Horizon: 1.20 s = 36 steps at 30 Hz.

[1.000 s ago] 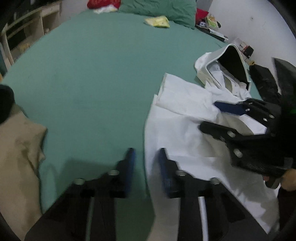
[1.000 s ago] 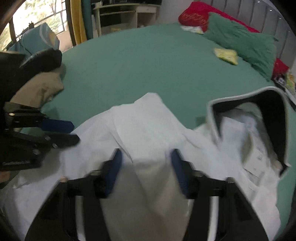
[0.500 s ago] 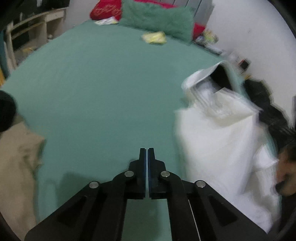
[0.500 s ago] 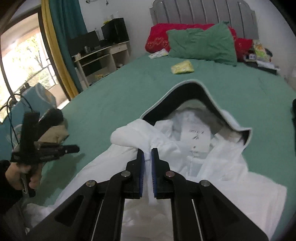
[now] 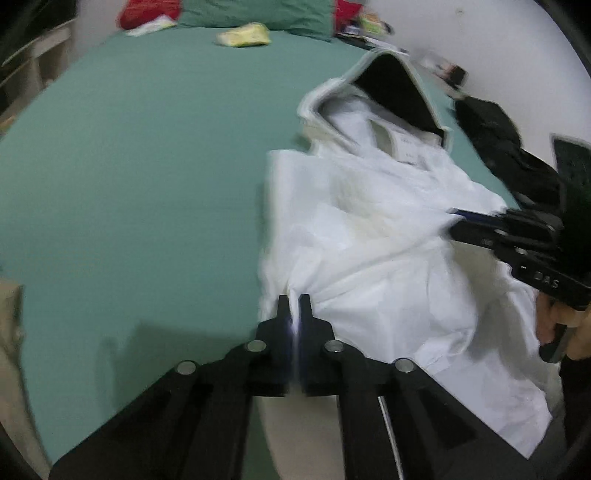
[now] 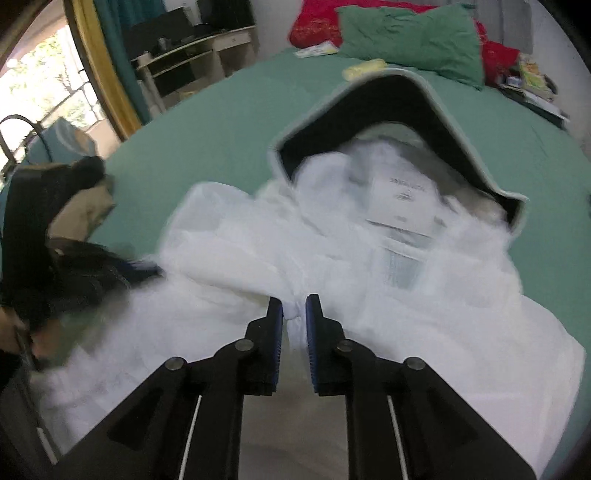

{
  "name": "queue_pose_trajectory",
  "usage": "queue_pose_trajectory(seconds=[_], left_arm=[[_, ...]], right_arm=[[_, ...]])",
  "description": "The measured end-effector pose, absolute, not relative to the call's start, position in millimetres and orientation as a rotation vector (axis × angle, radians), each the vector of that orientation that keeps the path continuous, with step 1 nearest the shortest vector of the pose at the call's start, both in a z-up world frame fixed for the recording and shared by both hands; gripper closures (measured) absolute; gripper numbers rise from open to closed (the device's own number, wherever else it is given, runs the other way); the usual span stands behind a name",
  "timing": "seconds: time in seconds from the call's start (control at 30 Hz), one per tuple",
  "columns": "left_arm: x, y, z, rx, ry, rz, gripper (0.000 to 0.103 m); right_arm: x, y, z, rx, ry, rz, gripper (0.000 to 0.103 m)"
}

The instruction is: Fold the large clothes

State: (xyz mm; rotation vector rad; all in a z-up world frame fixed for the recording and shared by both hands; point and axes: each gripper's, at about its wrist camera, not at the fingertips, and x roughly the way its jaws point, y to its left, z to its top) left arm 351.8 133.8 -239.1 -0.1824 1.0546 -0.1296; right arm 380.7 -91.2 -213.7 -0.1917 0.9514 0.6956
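A white hooded garment [image 5: 388,236] with a dark-lined hood [image 5: 391,85] lies on the green bed [image 5: 147,166]. It also shows in the right wrist view [image 6: 332,251] with the hood [image 6: 369,118] at the far end. My left gripper [image 5: 294,301] is shut on a pinch of the garment's left edge. My right gripper [image 6: 294,304] is shut on a fold of white cloth near the garment's middle. The right gripper also shows in the left wrist view [image 5: 458,221], and the left gripper shows blurred in the right wrist view [image 6: 147,269].
A beige garment [image 6: 85,206] and a dark item [image 6: 88,170] lie at the bed's left edge. Black clothing [image 5: 506,147] lies by the wall on the right. Green pillow [image 6: 406,37], red pillow [image 6: 314,22] and a yellow packet [image 5: 243,35] sit at the head.
Both grippers closed from open and now pinch the white garment. The garment's left side has been pulled inward and bunched; the left gripper has moved right onto its edge.
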Motion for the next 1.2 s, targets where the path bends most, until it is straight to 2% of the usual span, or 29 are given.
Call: queue_pose_trajectory(seconds=[0.3,0.37,0.4,0.43,0.47,0.53,0.73,0.77,0.8,0.83,1.0,1.1,1.2], left_arm=[[335.7,193.3,-222.6,-0.254,1.094,-0.008,0.099],[334.0,197.0,-213.7,-0.259,1.064,-0.005,0.099],[334.5,197.3,-208.1,-0.263,1.043,-0.019,0.098],[335.5,195.8,-204.6,-0.259,1.033,-0.029,0.096],[343.7,184.3,-204.8,-0.253,1.032,-0.037,0.094],[355.1,168.5,-207.1,-0.251,1.050,-0.086,0.081],[374.9,138.8,-229.5,-0.177,1.114,-0.117,0.078],[376.4,141.0,-235.5,-0.172,1.126,-0.090,0.078],[377.3,145.7,-240.5,-0.164,1.125,-0.045,0.078],[376.2,150.6,-239.9,-0.161,1.094,-0.018,0.078],[367.7,177.8,-235.5,-0.119,1.043,0.182,0.078],[357.6,186.7,-233.9,-0.148,1.056,0.192,0.078],[341.4,175.6,-219.5,-0.184,1.029,0.123,0.078]], right_arm=[[392.4,-154.5,-205.7,-0.184,0.972,0.451,0.090],[393.1,-150.3,-204.2,-0.200,0.986,0.451,0.083],[392.0,-145.9,-201.9,-0.222,0.974,0.454,0.071],[391.3,-144.0,-199.3,-0.232,0.958,0.460,0.055],[390.6,-140.1,-196.9,-0.239,0.936,0.477,0.050],[392.6,-131.0,-197.4,-0.246,0.910,0.516,0.044],[404.4,-113.6,-225.7,-0.259,0.972,0.590,0.046],[404.2,-116.9,-226.4,-0.266,0.959,0.574,0.052],[404.6,-121.3,-226.0,-0.266,0.952,0.553,0.074],[405.7,-130.0,-224.5,-0.247,0.947,0.525,0.080],[404.1,-214.5,-216.1,-0.026,0.951,0.291,0.079],[390.8,-257.1,-219.4,0.014,0.999,0.158,0.077],[375.9,-287.5,-222.6,0.066,1.027,0.106,0.059]])
